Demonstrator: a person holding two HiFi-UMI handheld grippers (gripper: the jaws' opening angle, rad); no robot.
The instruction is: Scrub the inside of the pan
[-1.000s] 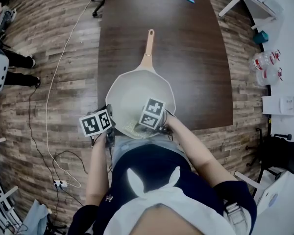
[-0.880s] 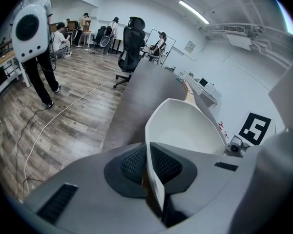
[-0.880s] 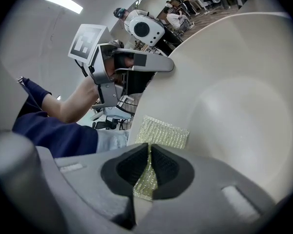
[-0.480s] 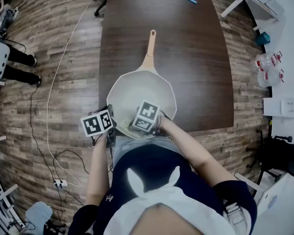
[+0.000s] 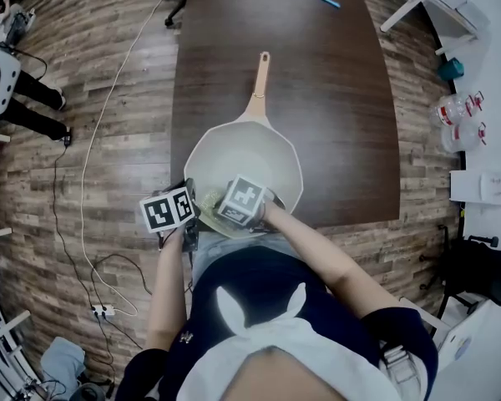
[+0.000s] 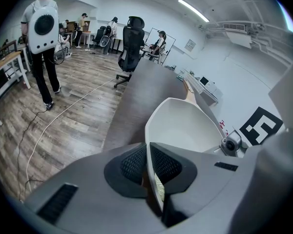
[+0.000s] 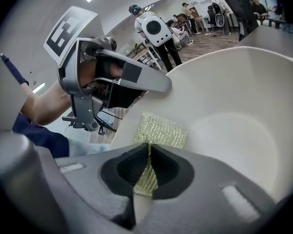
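Right gripper (image 7: pixel 149 152) leftward (scourer (image 7: pixel 163 129) in pan (image 5: pixel 259 153))

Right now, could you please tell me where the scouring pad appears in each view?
Head view: scouring pad at near rim of the pan, lower centre.
Left gripper view: apparently the yellowish sliver, low centre.
Right gripper view: centre, clamped in right tool.
Shared landmark: the pan.

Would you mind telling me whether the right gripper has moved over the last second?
Yes. In the head view, the right gripper has slid left along the pan's near wall, closer to the left gripper.
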